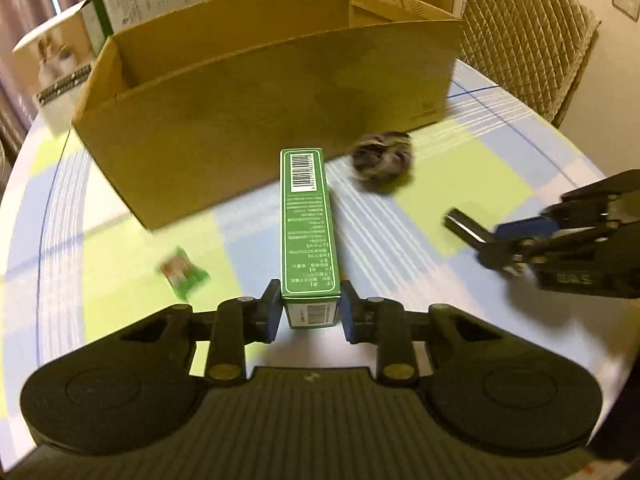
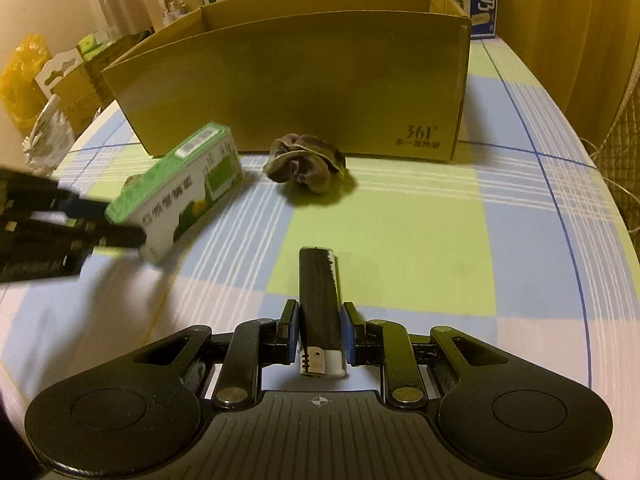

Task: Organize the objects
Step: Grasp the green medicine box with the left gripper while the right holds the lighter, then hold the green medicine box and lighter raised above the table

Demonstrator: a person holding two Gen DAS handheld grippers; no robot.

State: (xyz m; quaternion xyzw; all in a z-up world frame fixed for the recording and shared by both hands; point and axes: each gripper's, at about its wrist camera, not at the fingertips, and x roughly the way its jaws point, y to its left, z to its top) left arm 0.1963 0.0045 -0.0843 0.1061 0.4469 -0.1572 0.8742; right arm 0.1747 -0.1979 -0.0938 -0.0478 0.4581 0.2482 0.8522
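Cardboard box (image 1: 256,112) dead ahead of both grippers, open top up, long wall broadside; everything held has to go up over that near wall and down inside.

Far left on the checked tablecloth (image 1: 120,272): small green snack packet (image 1: 184,271), loose, lying nearer the left side.

Left gripper (image 1: 311,308): clamped on the near end of a green carton (image 1: 308,228), long axis running straight out along the fingers toward the box wall, barcode end leading. From the right wrist view, carton raised off the cloth and tilted, far end higher, close to the box's left corner. Nearer to the box of the two, by the look of it.

Middle, just in front of the wall: dark scrunchie (image 2: 306,162), untouched, apart from both grippers.

Right gripper (image 2: 319,336): closed on a black lighter (image 2: 320,300), metal-and-white head tucked back toward the palm, base pointing at the box; held low over the cloth, well short of the wall.
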